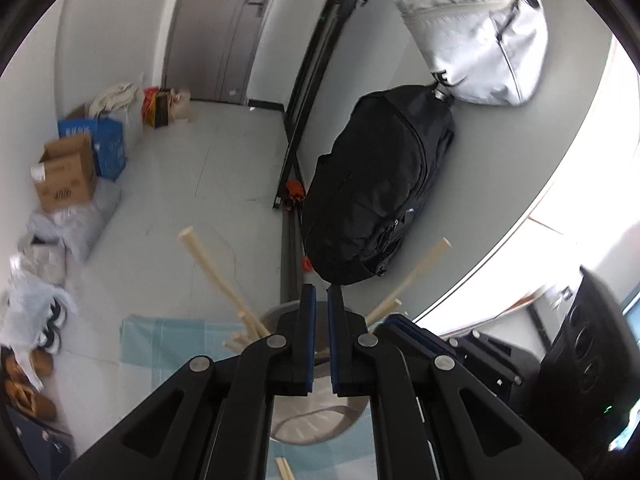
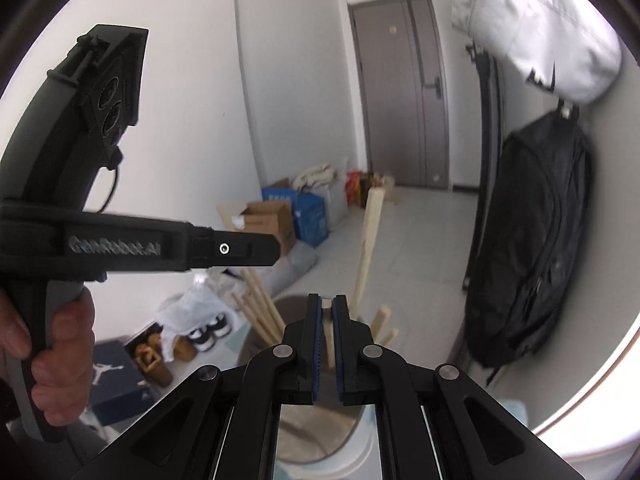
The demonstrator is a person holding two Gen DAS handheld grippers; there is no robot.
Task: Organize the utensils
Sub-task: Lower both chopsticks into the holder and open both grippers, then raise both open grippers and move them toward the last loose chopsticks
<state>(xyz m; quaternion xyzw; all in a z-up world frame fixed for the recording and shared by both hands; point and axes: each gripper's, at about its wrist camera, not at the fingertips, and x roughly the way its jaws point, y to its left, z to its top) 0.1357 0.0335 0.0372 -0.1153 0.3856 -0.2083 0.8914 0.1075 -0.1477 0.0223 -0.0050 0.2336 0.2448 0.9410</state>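
Observation:
A grey round holder stands on a light blue cloth, with several pale wooden chopsticks leaning out of it. My left gripper hovers over the holder, its jaws nearly closed with nothing between them. In the right wrist view the holder is below my right gripper, which is shut on one upright chopstick. Other chopsticks stick out of the holder on both sides. The left gripper's body shows at the left, held by a hand.
A black backpack and a white bag hang on the wall. Cardboard and blue boxes, plastic bags and shoes lie on the floor to the left. Loose chopsticks lie on the cloth near the holder.

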